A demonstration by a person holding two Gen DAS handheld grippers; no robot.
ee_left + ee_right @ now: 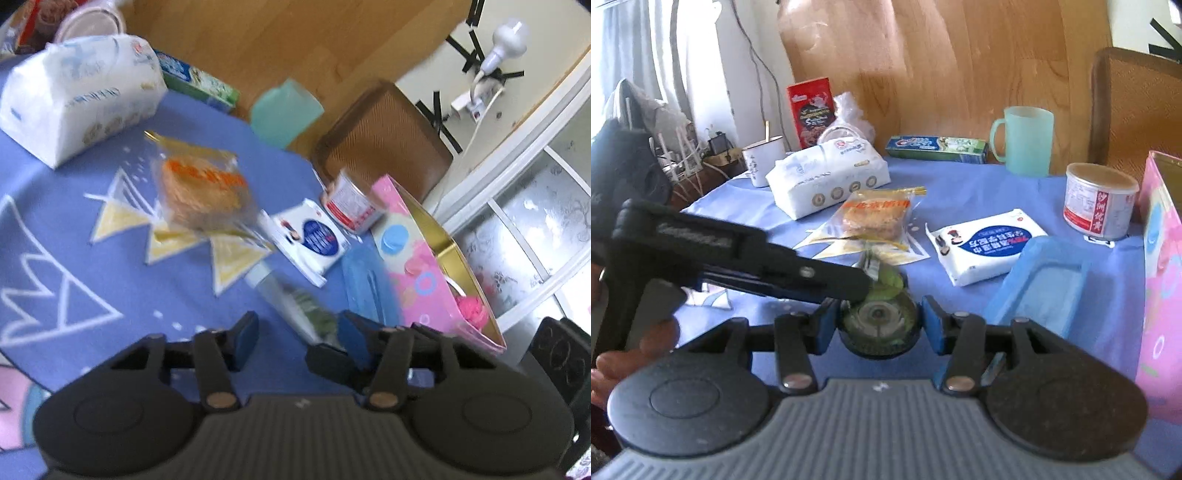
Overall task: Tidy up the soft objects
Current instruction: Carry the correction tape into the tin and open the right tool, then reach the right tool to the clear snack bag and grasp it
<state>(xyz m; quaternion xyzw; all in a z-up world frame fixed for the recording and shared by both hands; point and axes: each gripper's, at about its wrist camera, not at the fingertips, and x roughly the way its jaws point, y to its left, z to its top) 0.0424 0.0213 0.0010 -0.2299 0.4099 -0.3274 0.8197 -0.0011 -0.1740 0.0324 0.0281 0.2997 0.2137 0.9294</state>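
My right gripper (879, 325) is shut on a clear bottle with green contents (877, 321), seen end-on between its blue pads. The same bottle (291, 302) lies slanted in the left wrist view, just ahead of my left gripper (297, 332), which is open and empty. The left gripper's arm (738, 254) reaches in from the left beside the bottle. On the blue cloth (979, 192) lie a large white tissue pack (827, 177), a bagged snack cake (875, 218) and a small white tissue pack (986, 243).
A pink gift box (428, 266) with an open gold inside stands at the right, a blue tray (1041, 280) beside it. A red-labelled tin (1099, 199), a teal mug (1027, 140), a toothpaste box (938, 147), a red box (812, 110) and a white mug (762, 158) stand farther back.
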